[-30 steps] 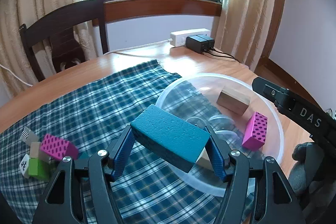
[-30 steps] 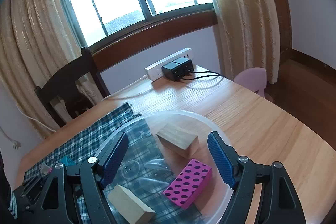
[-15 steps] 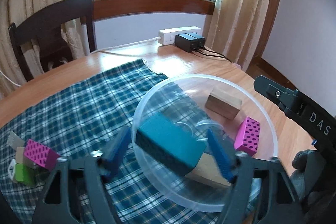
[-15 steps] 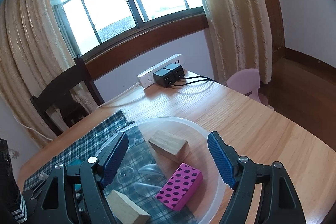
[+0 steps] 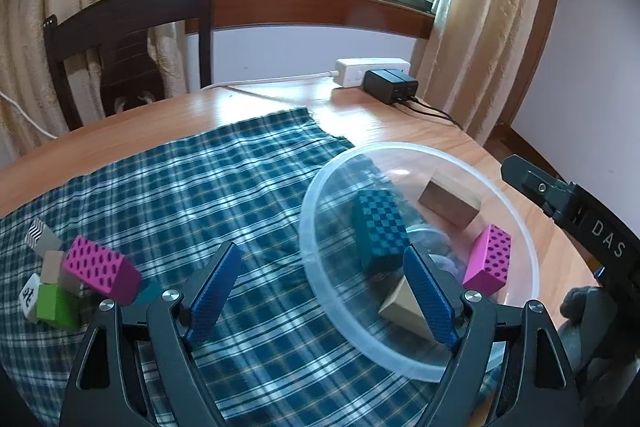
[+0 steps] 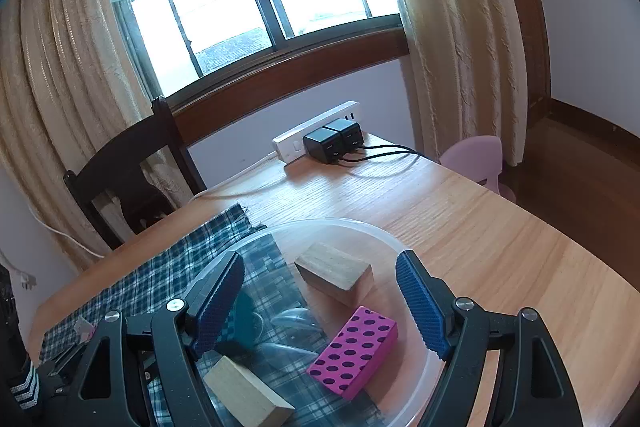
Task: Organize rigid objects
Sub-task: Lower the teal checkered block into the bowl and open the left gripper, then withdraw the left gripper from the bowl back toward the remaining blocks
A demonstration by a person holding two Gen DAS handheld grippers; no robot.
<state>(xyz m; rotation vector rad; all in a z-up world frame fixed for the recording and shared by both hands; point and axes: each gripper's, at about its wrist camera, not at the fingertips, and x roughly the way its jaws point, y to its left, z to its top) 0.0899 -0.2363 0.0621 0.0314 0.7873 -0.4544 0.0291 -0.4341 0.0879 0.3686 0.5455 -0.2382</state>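
A clear plastic bowl [image 5: 400, 147] sits on the right part of the table. Inside it lie a teal checkered block [image 5: 380, 231], a brown wooden block [image 5: 448, 201], a pink dotted block [image 5: 486, 259] and a pale wooden block [image 5: 404, 307]. My left gripper [image 5: 320, 279] is open over the bowl's near-left rim, holding nothing. My right gripper [image 6: 320, 279] is open above the bowl [image 6: 332, 223], over the brown block [image 6: 336, 273] and pink block [image 6: 356, 351]; the teal block [image 6: 246, 315] is half hidden behind its left finger.
A pile of loose blocks lies on the plaid cloth [image 5: 180, 187] at the left: a pink dotted one [image 5: 100, 269], a green one [image 5: 56, 307] and several small ones. A power strip with black adapters [image 5: 384, 79] and a dark chair [image 5: 132, 27] stand at the far edge.
My left gripper opened and let go of the teal block, which now lies in the bowl. The left gripper then drew back toward the left. The right gripper kept still.
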